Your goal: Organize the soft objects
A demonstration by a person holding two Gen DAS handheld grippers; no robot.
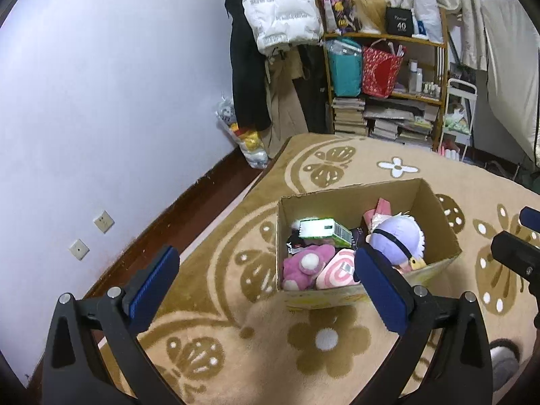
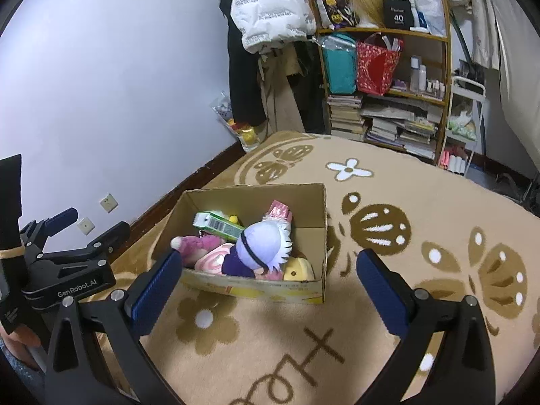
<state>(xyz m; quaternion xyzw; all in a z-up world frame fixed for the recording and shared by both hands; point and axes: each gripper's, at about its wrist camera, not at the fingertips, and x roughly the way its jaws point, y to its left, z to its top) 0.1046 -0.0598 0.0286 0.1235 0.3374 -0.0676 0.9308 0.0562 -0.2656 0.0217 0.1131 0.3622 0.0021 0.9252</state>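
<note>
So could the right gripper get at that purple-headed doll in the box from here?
Probably yes: the right gripper is open and empty, the cardboard box has no lid, and the doll lies on top of the pile.

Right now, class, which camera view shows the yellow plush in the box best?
The right wrist view: the yellow plush lies in plain sight in the box, beside the purple-haired doll. In the left wrist view, the left gripper's finger and the doll cover that corner, so it cannot be made out.
</note>
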